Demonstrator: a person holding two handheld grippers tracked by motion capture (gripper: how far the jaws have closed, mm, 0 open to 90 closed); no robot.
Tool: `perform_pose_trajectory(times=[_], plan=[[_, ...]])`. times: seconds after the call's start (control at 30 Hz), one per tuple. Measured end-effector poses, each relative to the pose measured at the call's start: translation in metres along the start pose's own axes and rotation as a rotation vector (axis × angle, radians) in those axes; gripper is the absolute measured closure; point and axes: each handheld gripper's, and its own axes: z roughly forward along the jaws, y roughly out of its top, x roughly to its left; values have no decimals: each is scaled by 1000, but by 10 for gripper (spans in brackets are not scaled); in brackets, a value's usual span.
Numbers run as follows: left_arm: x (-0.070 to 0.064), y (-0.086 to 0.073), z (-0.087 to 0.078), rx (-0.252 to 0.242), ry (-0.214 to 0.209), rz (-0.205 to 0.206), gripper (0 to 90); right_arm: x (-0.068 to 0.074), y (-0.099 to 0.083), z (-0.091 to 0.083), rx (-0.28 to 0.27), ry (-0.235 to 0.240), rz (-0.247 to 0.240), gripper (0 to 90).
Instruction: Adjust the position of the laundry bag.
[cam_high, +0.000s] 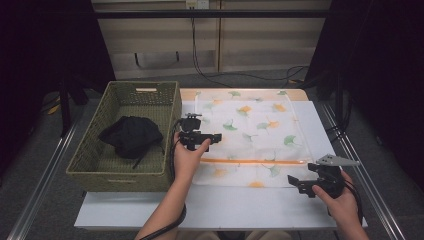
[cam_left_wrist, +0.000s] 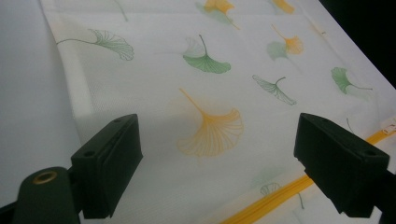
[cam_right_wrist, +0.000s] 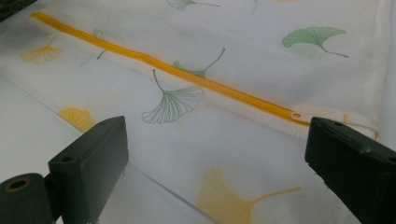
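The right hand-held gripper (cam_high: 302, 185) hovers near the tabletop's (cam_high: 240, 207) front edge, jaws spread wide and empty, just off the near right corner of the white ginkgo-print mesh bag (cam_high: 250, 135). The left hand-held gripper (cam_high: 216, 137), likewise agape, hovers over the bag's left part. The bag's orange zipper (cam_right_wrist: 187, 77) lies flat; its pull is hard to make out. The wicker basket (cam_high: 85, 160) holds a crumpled black cloth (cam_high: 131, 135).

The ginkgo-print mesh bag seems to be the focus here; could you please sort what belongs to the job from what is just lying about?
In the job:
mesh bag
its orange zipper
left tongs, open
right tongs, open

Possibly involved, or lying about:
wicker basket
black cloth inside it
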Motion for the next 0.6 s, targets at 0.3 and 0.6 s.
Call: perform_pose_trajectory(times=[0.3, 0.6], plan=[[-3, -8, -4, -3, -37, 25, 142, -8, 5, -2, 11, -25, 32, 89], [-8, -17, -3, 13, -64, 58, 138, -18, 9, -5, 21, -61, 37, 153]])
